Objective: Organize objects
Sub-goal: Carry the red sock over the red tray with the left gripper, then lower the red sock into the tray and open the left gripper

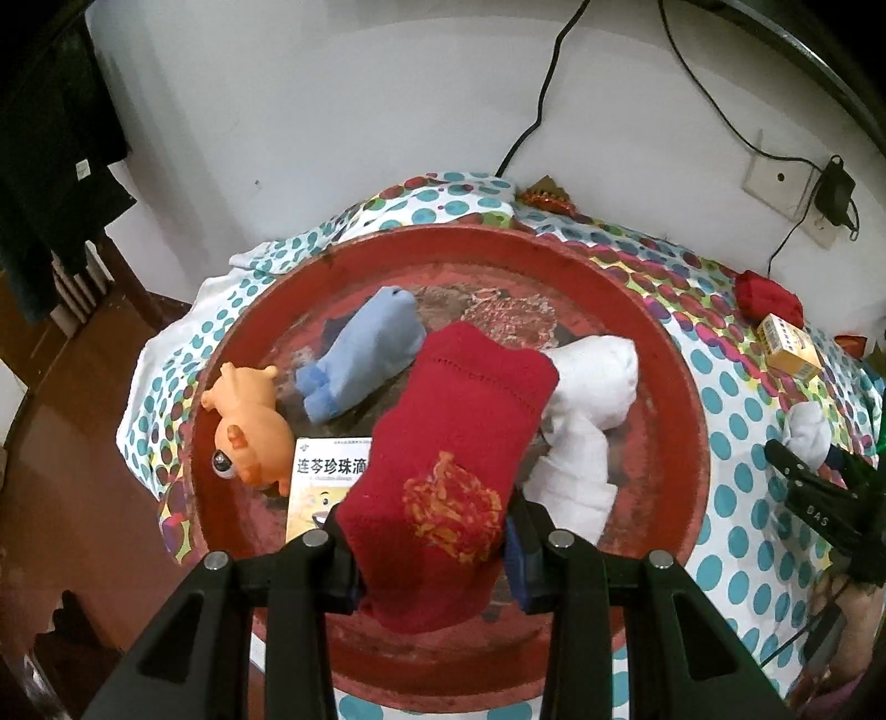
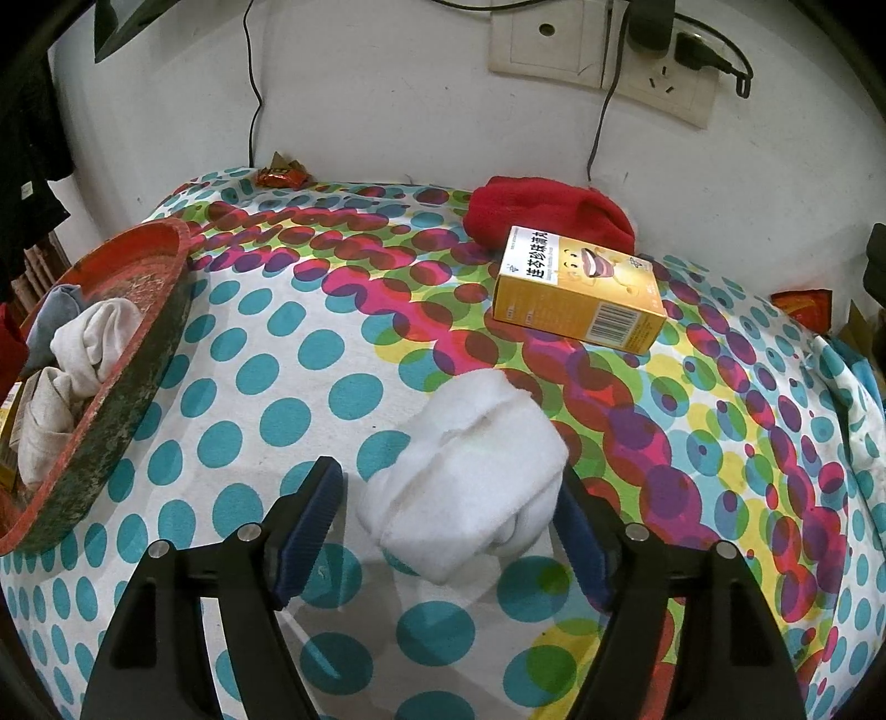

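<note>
Spotted cloth (image 2: 266,410): red tray (image 1: 653,332) on it. Left claw (image 1: 432,548) pinches red sock (image 1: 454,443) above tray. Right claw (image 2: 448,531) spread around white sock (image 2: 470,476). Socks: soft, light; grip mid-bundle.

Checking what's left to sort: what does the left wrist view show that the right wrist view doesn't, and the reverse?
Left wrist only: the left gripper clamped on a red sock above the red tray, with an orange toy pig and a white box inside.

Right wrist only: the right gripper's left pad clear of the white sock bundle between its fingers, and the wall sockets.

Both: the tray, its blue sock and white socks, the yellow box, and the red sock by the wall.
</note>
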The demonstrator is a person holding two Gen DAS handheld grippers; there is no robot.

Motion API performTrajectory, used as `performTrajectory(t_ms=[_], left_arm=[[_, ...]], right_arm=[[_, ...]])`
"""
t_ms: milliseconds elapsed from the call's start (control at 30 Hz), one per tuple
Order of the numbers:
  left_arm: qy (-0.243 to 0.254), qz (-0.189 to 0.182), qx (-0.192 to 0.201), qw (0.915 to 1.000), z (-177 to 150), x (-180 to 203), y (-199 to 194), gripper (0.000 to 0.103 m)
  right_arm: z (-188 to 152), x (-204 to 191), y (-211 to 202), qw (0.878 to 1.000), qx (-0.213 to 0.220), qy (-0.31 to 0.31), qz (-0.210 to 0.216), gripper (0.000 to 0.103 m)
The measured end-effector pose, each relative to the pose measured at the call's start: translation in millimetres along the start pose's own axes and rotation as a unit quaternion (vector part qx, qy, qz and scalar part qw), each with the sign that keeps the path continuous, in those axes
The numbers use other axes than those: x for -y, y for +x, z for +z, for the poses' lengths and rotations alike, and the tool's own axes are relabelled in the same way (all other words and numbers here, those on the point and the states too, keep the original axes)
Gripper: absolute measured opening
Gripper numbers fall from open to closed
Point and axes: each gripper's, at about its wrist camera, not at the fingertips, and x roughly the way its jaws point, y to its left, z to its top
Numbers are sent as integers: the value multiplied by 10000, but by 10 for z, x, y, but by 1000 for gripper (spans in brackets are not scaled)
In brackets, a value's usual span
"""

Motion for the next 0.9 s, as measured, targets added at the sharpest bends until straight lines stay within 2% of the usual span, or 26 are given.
performTrajectory(t_ms=[667,900], left_arm=[[-151,-150,-223,9995,-40,-135,218,40],[-143,-303,-334,9989,-67,-172,210,51]], right_arm=[[6,8,11,10000,-13,2,-23,76],[11,21,8,10000,-26,20,-52,78]])
